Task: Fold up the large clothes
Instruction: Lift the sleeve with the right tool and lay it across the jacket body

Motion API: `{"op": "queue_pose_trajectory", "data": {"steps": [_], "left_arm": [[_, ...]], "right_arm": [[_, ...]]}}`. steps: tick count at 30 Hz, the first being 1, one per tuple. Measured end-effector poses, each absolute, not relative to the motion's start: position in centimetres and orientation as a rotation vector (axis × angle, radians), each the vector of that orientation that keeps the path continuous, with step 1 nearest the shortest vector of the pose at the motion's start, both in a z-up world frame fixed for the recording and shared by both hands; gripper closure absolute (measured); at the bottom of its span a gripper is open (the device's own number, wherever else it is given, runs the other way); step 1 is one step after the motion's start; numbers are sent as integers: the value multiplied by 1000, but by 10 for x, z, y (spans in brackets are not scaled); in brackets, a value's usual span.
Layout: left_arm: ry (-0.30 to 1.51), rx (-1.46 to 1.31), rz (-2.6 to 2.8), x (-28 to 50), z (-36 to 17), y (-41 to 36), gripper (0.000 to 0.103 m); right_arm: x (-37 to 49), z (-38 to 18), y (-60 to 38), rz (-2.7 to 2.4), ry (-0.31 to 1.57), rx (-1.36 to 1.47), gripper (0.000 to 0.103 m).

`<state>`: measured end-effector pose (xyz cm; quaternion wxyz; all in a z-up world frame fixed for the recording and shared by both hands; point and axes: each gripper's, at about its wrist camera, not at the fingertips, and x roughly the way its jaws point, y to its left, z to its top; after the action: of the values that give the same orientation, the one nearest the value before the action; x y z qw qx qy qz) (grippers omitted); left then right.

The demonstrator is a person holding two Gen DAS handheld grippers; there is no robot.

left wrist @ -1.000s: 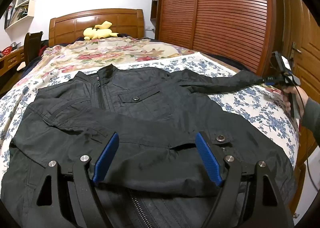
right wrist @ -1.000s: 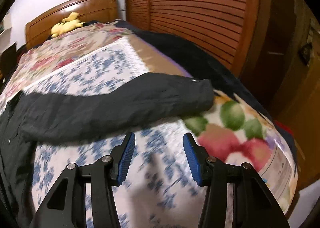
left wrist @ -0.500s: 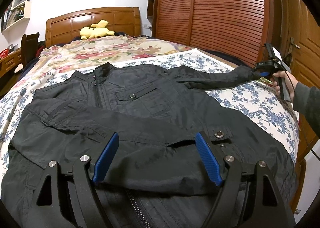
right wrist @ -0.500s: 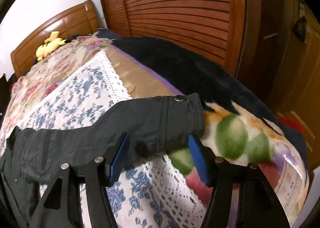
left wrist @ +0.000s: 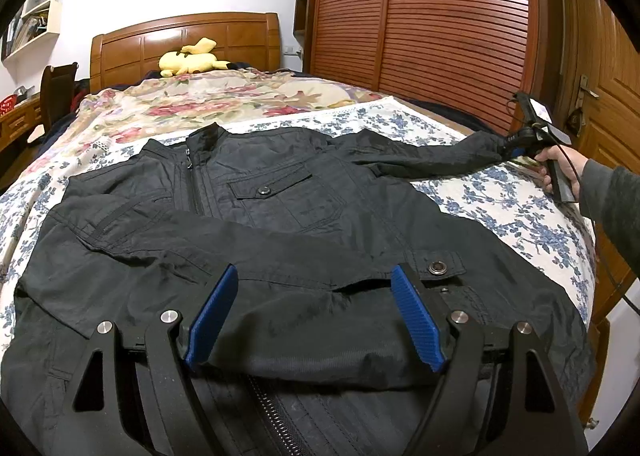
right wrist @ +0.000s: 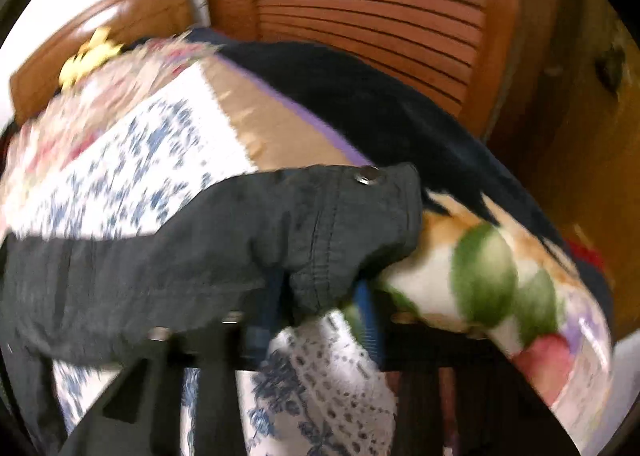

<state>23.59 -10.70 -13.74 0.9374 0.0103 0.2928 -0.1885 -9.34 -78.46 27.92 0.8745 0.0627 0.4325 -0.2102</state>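
A black jacket (left wrist: 304, 215) lies face up on the bed, zip closed. Its one sleeve is folded across the hem, and the end of that sleeve (left wrist: 312, 336) lies between the wide blue pads (left wrist: 212, 320) of my left gripper (left wrist: 316, 316), which is open and does not squeeze it. The other sleeve (left wrist: 440, 155) stretches out to the right. Its cuff (right wrist: 340, 223), with a metal snap, is bunched between the closing jaws of my right gripper (right wrist: 320, 308). In the left wrist view a hand (left wrist: 560, 163) holds that right gripper (left wrist: 516, 145) at the cuff.
A blue-flowered bedspread (left wrist: 500, 207) covers the bed; its right edge drops off near the wooden door (left wrist: 608, 95). A fruit-print blanket (right wrist: 500, 276) lies under the cuff. Slatted wardrobe doors (left wrist: 440, 15) stand behind. A yellow plush toy (left wrist: 192, 59) rests by the headboard (left wrist: 240, 35).
My right gripper moved forward onto the outstretched sleeve's cuff and its jaws came together on it, bunching the fabric. The left gripper and the folded sleeve stayed as they were.
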Motion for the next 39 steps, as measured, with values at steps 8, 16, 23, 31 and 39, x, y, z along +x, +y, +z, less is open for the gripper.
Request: {"op": "queue_pose_trajectory", "data": {"steps": [8, 16, 23, 31, 39], "left_arm": [[590, 10, -384, 232, -135, -103, 23], [594, -13, -402, 220, -127, -87, 23], [602, 20, -369, 205, -125, -57, 23], [602, 26, -302, 190, -125, 0, 23], [591, -13, -234, 185, -129, 49, 23]], "right_arm": [[-119, 343, -722, -313, 775, -16, 88], [-164, 409, -633, -168, 662, -155, 88], [-184, 423, -548, 4, 615, -222, 88], [-200, 411, -460, 223, 594, -299, 89], [-238, 419, -397, 439, 514, -311, 89]]}}
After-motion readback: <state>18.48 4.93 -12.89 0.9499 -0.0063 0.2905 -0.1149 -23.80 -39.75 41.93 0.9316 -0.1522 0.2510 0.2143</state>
